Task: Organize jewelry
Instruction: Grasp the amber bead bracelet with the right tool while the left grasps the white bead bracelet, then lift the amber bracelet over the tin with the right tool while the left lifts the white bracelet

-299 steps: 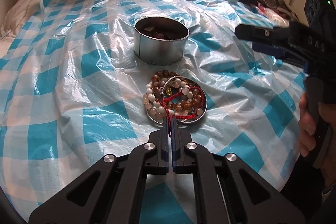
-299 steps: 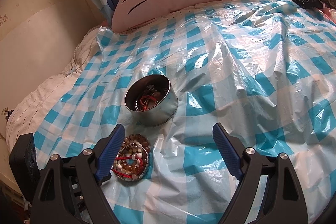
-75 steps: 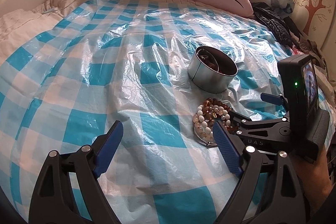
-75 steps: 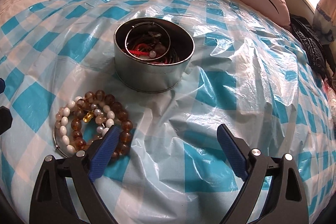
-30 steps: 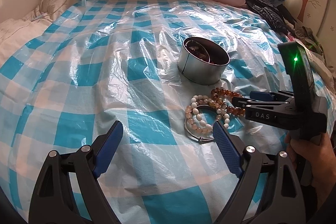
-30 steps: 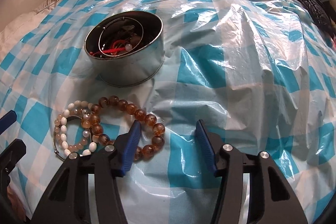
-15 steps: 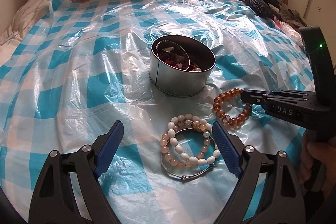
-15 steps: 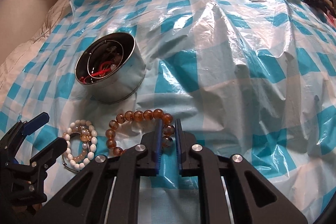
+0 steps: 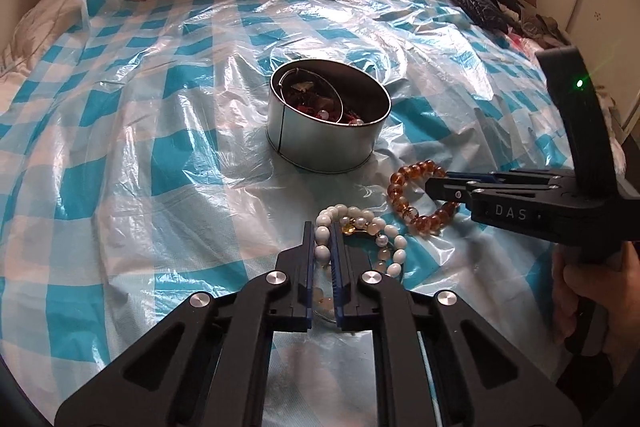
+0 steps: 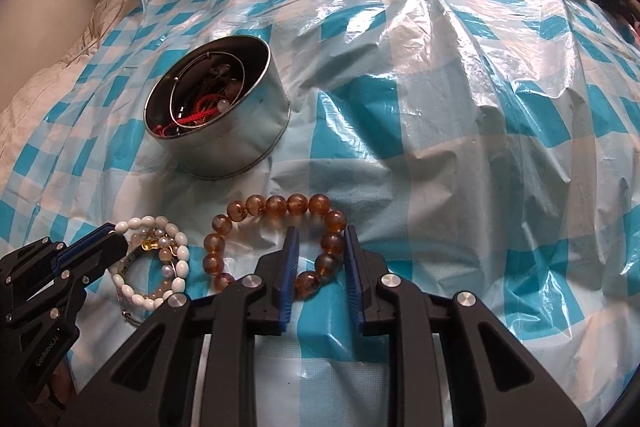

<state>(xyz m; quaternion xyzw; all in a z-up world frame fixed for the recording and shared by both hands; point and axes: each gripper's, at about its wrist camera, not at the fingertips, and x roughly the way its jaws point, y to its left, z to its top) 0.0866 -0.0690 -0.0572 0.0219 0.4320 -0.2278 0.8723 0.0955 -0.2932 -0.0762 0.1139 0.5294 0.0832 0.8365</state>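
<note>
We judged the task roughly midway: the round silver metal tin [image 9: 328, 117], standing just beyond both grippers on the blue-and-white checked plastic sheet [image 9: 140, 147], already held a thin wire bangle, red cord and some dark pieces, while two bead bracelets and a metal bangle lay outside it. Our left gripper [image 9: 322, 247] had just closed, and its jaws stood nearly together with the white oval-bead bracelet [image 9: 360, 239] pinched between the blue pads; the rest of that bracelet, tangled with paler peach beads, small pearls and a yellow charm, trailed to the right of its fingertips, still on the sheet. Our right gripper [image 10: 318, 247] had its jaws a little apart, having just eased open slightly, with one side of the round amber bead bracelet [image 10: 276, 235] lying between them; the pads looked to stand just off the beads rather than pressing on them. That bracelet was a loop of glossy, translucent brown spheres, curving away ahead and to the left of the fingertips. The thin silver bangle [image 10: 130, 315] peeked out beneath the white beads, near the left gripper. What remained, we reckoned, was lifting both bracelets and the bangle into the tin.
</note>
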